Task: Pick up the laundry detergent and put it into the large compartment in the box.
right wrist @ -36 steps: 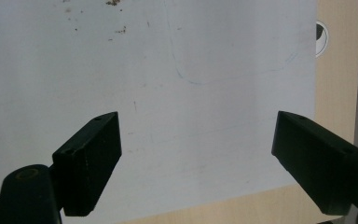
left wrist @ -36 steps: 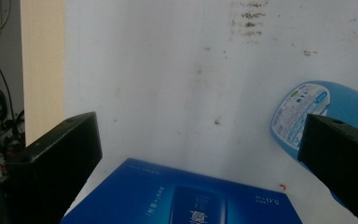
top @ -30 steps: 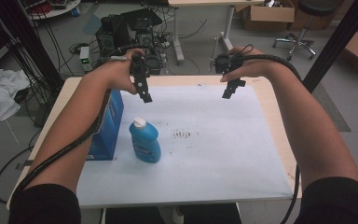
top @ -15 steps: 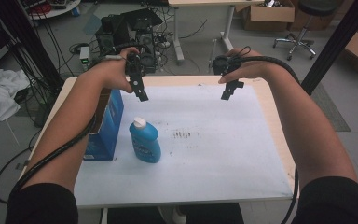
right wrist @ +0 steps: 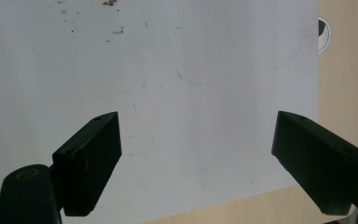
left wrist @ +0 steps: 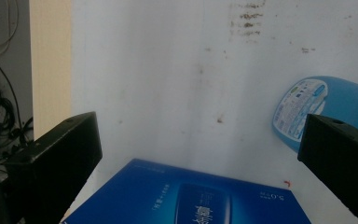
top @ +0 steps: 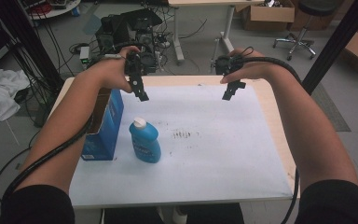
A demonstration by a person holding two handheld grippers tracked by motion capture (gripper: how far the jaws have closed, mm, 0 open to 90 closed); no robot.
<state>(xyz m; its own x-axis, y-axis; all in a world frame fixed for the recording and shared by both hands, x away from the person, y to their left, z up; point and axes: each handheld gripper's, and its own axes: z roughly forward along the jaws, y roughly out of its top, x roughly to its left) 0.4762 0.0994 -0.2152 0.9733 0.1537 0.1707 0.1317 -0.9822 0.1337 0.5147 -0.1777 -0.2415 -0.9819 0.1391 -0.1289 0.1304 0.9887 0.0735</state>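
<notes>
A: State of each gripper?

B: Left gripper (top: 141,95): jaws spread wide, nothing between them, touching nothing. Right gripper (top: 228,93): jaws equally wide apart, empty, held above the white sheet (top: 214,140).

A: Location of the items?

B: Blue box (left wrist: 191,196) lies just below the left gripper, between its jaws in the left gripper view. Blue bottle (top: 145,140) stands just beside the box, nearer the person.

A: Anything obscured?

B: The left forearm covers part of the box; its label print is unreadable
</notes>
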